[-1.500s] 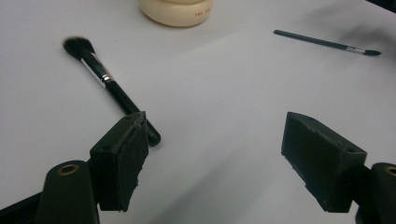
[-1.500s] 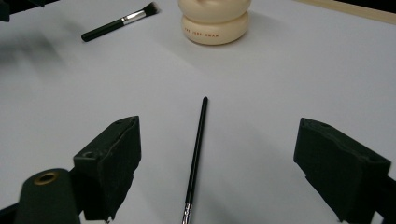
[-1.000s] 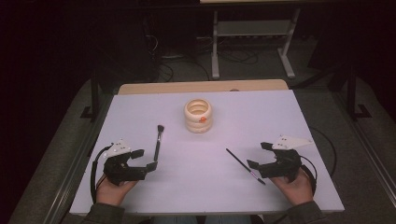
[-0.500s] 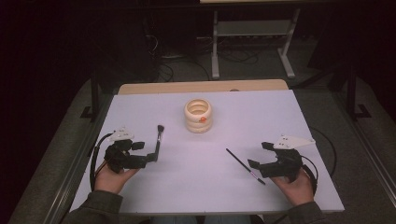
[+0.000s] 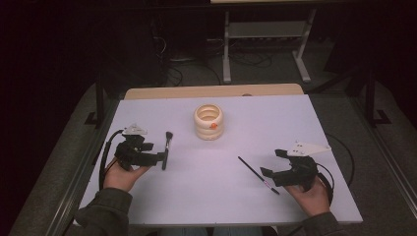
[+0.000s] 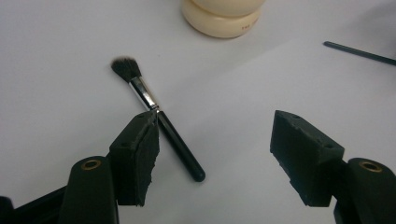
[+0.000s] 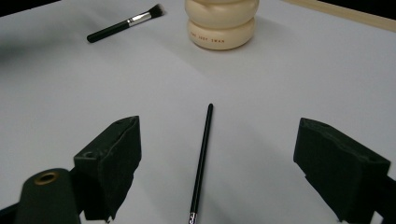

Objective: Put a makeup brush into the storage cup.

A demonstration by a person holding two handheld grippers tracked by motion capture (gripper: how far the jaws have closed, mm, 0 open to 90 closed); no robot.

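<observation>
Right hand-held gripper [image 5: 270,162]: near the worktop's near right corner, held in the person's right hand [image 5: 311,195]; jaws stand wide apart with nothing pressed between them.
Thin black stick [image 5: 258,175]: lies flat on the worktop just left of the right hand-held gripper, slanting from the near edge up toward the left; in the right gripper view it runs up the gap between the two black jaws [image 7: 201,161], touching neither.
Left hand-held gripper [image 5: 162,158]: near the worktop's left edge, held in the person's left hand [image 5: 121,174], pointing toward the right edge; its jaws are apart and have just been closing, with the brush handle lying in the gap but not clamped.
Makeup brush [image 5: 166,148]: flat on the worktop just right of the left hand-held gripper, dark bristles toward the far edge, black handle toward the near edge; in the left gripper view [image 6: 156,116] one jaw's tip sits at the metal collar of the brush and hides part of the handle, while the other jaw stands well apart from it.
Cream ribbed pot [image 5: 208,122]: upright near the middle of the worktop, toward the far edge, well apart from both tools; a small orange mark on its side.
Worktop [image 5: 295,118]: pale, flat surface with a wooden strip along its far edge.
</observation>
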